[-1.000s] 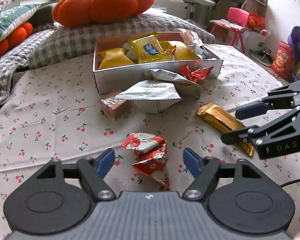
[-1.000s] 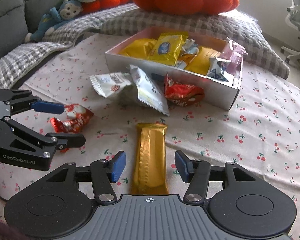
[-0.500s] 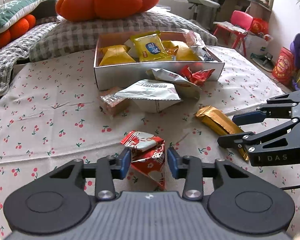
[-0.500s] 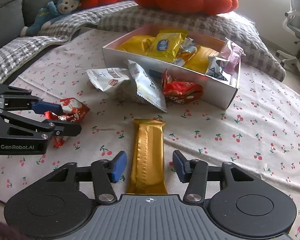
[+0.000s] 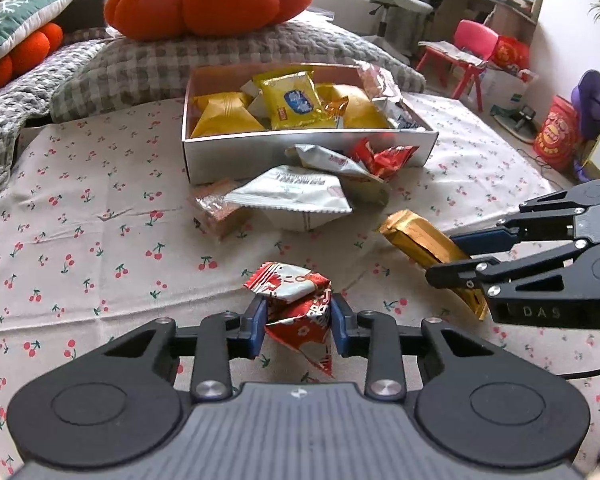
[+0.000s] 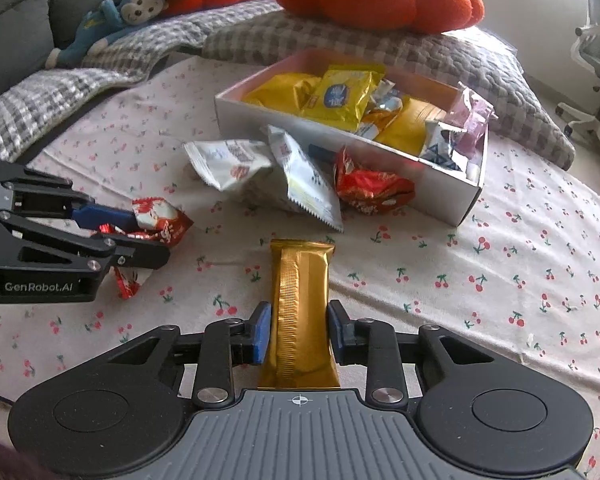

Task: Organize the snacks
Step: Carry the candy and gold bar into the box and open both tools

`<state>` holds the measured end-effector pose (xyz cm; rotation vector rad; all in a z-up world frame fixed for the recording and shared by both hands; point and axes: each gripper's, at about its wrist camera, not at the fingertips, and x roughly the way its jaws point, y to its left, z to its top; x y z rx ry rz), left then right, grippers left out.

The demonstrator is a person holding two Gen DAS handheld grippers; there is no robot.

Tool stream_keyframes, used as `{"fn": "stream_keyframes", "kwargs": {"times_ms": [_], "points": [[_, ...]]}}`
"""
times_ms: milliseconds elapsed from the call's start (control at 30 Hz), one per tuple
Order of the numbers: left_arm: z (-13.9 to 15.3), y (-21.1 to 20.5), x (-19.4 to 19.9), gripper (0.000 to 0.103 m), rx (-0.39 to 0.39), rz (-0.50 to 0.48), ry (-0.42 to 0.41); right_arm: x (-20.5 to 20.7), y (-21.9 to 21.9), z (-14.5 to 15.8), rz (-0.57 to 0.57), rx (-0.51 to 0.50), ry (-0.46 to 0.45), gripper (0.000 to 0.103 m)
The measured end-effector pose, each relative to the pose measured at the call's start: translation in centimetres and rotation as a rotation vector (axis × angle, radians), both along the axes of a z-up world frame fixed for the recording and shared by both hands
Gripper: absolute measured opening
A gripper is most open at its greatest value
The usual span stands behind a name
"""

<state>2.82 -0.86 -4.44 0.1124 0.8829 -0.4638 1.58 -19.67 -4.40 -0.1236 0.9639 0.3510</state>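
- Left wrist view: the left tongs (image 5: 298,328) are pinching a crumpled red-and-white snack packet (image 5: 298,304), their blue pads pressed against its two sides. The packet sits on the cherry-print cloth (image 5: 80,220), well in front of the white box (image 5: 300,152) of snacks. To the right of the box's near wall, the right tongs (image 5: 460,256) are closed around a gold bar (image 5: 420,240).
- Right wrist view: the right tongs (image 6: 298,330) grip the gold bar (image 6: 298,300) between both pads; the bar lies lengthwise on the cloth (image 6: 500,280), in front of the white box (image 6: 440,184). Left of the box, the left tongs (image 6: 140,236) clamp the red-and-white snack packet (image 6: 160,220). Silver and red packets lean against the box's near wall.
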Motion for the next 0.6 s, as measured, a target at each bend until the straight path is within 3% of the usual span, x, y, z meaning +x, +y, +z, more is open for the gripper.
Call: {"fn": "stream_keyframes", "kwargs": {"times_ms": [367, 600], "points": [[3.5, 0.6, 0.2, 0.029, -0.092, -0.029, -0.039, 1.1, -2.1, 3.4, -0.059, 0.081, -0.021, 0.028], [4.7, 1.1, 1.9, 0.029, -0.138, 0.013, -0.074, 2.5, -3.6, 4.9, -0.107, 0.146, -0.026, 0.027]]}}
